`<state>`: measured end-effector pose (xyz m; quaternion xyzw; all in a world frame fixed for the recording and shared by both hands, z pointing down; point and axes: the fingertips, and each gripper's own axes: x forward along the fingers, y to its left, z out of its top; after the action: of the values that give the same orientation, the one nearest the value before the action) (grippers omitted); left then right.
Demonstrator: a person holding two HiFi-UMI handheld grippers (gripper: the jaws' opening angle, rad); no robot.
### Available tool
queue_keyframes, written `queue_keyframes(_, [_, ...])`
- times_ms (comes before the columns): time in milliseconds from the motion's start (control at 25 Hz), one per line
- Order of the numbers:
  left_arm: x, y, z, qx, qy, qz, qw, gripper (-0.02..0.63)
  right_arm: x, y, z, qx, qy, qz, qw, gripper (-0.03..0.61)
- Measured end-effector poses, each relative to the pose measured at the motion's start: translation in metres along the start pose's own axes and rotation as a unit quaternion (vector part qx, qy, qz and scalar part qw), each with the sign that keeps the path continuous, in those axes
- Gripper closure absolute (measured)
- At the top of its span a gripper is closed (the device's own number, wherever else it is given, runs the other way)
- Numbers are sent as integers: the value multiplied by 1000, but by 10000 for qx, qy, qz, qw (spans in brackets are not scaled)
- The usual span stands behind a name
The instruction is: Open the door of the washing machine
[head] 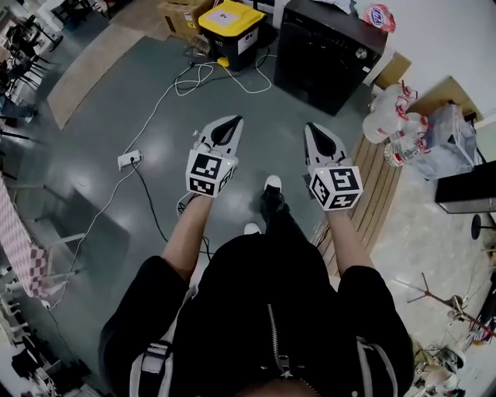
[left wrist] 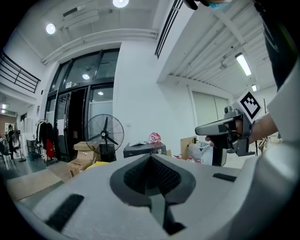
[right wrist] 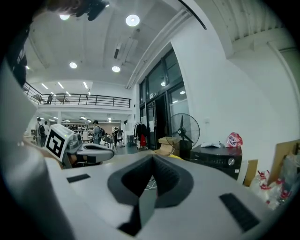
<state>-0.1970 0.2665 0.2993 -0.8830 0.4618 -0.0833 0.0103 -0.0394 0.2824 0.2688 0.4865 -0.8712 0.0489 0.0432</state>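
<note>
Trailing across grey floor (head: 101,116), white cables (head: 194,80) lie near the washing machine (head: 329,50).

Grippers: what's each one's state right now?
White left gripper: closed, holding nothing.
White right gripper: closed, holding nothing.

The grey floor (head: 256,116) carries the black washing machine (head: 329,50) at its far side, with a yellow-lidded bin (head: 231,27) just beside it and a cardboard box (head: 180,14) further left. A white cable (head: 156,111) runs to a power strip (head: 128,160). Slatted wood (head: 380,182) lies at the right, near plastic jugs (head: 391,128)
</note>
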Motion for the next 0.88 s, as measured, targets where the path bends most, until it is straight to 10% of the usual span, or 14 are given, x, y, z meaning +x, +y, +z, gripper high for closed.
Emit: queue_keyframes(880, [258, 117, 14, 90, 201, -149, 9996, 614, 212, -187, 25, -4, -53, -178, 9998, 575])
